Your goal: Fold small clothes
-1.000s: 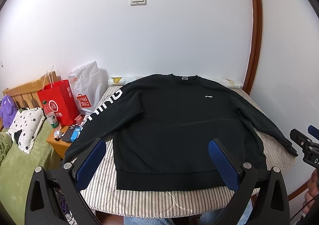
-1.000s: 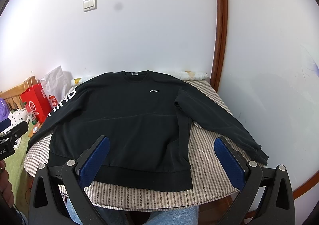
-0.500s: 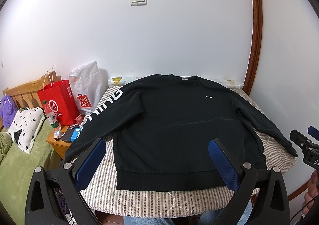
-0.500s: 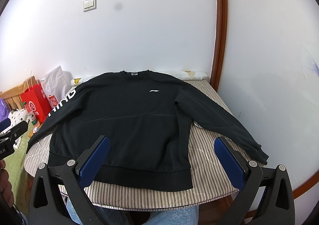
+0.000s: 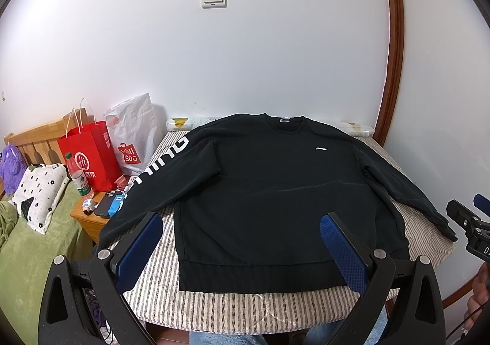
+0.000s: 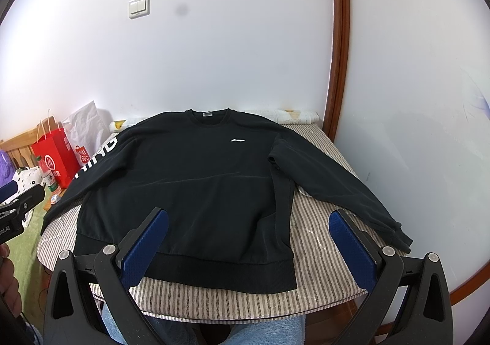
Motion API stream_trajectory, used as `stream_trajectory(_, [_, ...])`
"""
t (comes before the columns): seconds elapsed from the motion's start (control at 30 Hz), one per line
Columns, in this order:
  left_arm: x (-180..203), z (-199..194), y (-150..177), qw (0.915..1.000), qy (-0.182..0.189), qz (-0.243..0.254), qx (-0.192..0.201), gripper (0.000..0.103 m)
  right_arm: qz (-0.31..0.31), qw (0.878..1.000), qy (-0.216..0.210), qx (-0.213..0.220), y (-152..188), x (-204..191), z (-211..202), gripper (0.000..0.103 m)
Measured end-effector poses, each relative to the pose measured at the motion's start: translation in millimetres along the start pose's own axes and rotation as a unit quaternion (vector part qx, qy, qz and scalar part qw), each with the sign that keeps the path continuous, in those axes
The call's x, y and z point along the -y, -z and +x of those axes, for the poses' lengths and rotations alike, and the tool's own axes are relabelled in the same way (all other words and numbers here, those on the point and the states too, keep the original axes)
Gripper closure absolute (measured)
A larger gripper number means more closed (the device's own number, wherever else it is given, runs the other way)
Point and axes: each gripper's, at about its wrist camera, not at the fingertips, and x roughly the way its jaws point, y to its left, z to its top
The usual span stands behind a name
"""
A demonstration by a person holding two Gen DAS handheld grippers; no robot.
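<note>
A black sweatshirt is laid flat, front up, on the striped padded worktop, its collar toward the wall and its ribbed hem along the near edge. Both sleeves are spread outward. The sleeve with white lettering runs past the worktop's left edge, so that its cuff hangs over the wooden nightstand. The other sleeve lies diagonally, with its cuff at the right edge.

The left tool is held above the near hem with its blue pads wide apart and nothing between them. The right tool is likewise spread and empty, positioned over the hem's right corner. No fold appears to have been started.

Several risks can be judged from here. The fabric is thick and doubled, so only the top layer may be pinched if a pad is not slid under both layers, and the fold would then separate. The overhanging lettered sleeve could drag across the phone and the small items on the nightstand when it is lifted, and the plastic bottle beside the red paper bag might be knocked. The worktop cover seems loose, and it could be caught together with the hem. An uneven lift by the two tools would be likely to skew the crease.
</note>
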Motion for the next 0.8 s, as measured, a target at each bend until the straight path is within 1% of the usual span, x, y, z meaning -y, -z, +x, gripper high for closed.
stream_trajectory(0.4, [-2.1, 0.8, 2.3, 1.0, 0.0, -0.003, -0.002, 0.0, -0.002, 1.0, 0.0, -0.001, 0.8, -2.1, -0.5, 0.0])
stream_trajectory(0.6, [-10.9, 17.6, 11.7, 0.9998, -0.001, -0.015, -0.015, 0.0, -0.005, 1.0, 0.001, -0.012, 3.2, -8.9, 7.6, 0.0])
stream_trajectory(0.67, [-16.5, 26.0, 15.4, 0.9994, 0.006, -0.025, -0.022, 0.0, -0.006, 1.0, 0.001, -0.016, 5.3, -10.3, 13.5, 0.0])
stream_trajectory(0.8, [-32.1, 49.7, 22.3, 0.9964, 0.035, -0.063, -0.044, 0.0, -0.009, 1.0, -0.002, -0.027, 8.4, -14.5, 32.6, 0.0])
